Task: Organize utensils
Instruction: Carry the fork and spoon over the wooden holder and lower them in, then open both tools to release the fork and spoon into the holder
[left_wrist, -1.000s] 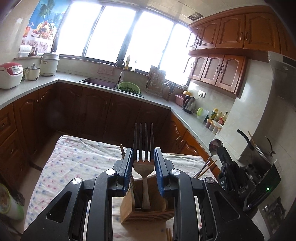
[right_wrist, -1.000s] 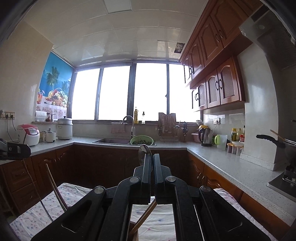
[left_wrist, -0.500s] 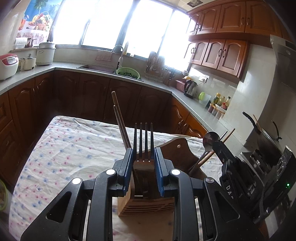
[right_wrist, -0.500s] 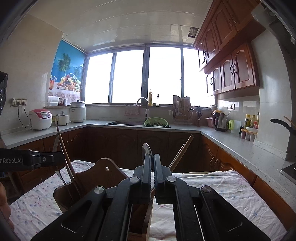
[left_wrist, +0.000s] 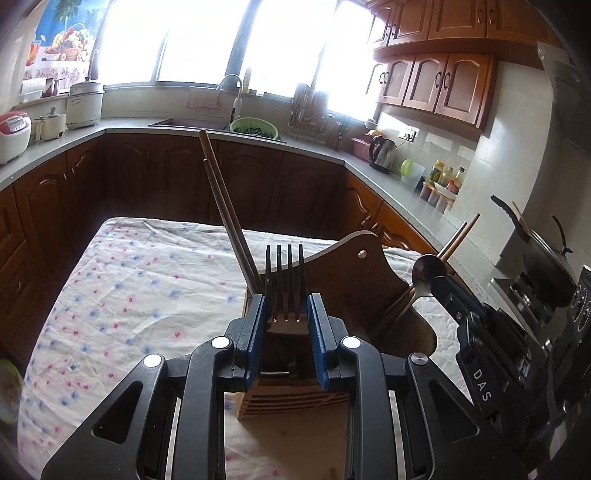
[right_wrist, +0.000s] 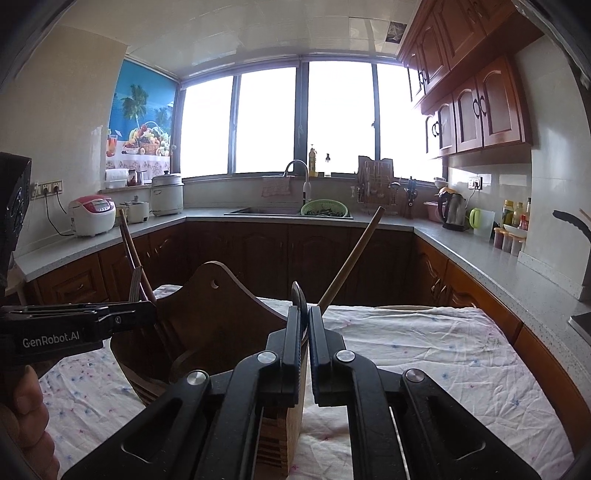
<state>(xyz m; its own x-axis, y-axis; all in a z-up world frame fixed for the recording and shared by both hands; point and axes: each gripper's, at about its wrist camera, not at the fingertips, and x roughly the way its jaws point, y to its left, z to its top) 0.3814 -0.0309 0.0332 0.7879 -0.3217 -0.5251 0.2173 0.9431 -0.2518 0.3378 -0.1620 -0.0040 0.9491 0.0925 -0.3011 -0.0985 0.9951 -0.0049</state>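
One fork (left_wrist: 284, 284). One spoon (left_wrist: 424, 275). Two chopsticks (left_wrist: 227, 206) on the left side, two more (left_wrist: 460, 236) on the right. One wooden holder (left_wrist: 354, 284). Two grippers: left (left_wrist: 284, 325), right (right_wrist: 303, 325). One flowery cloth (left_wrist: 122, 295). One kettle (left_wrist: 382, 151). One green bowl (left_wrist: 254, 125).

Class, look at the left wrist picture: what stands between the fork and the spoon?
In the left wrist view, the wooden holder's raised curved back panel stands between the fork and the spoon.
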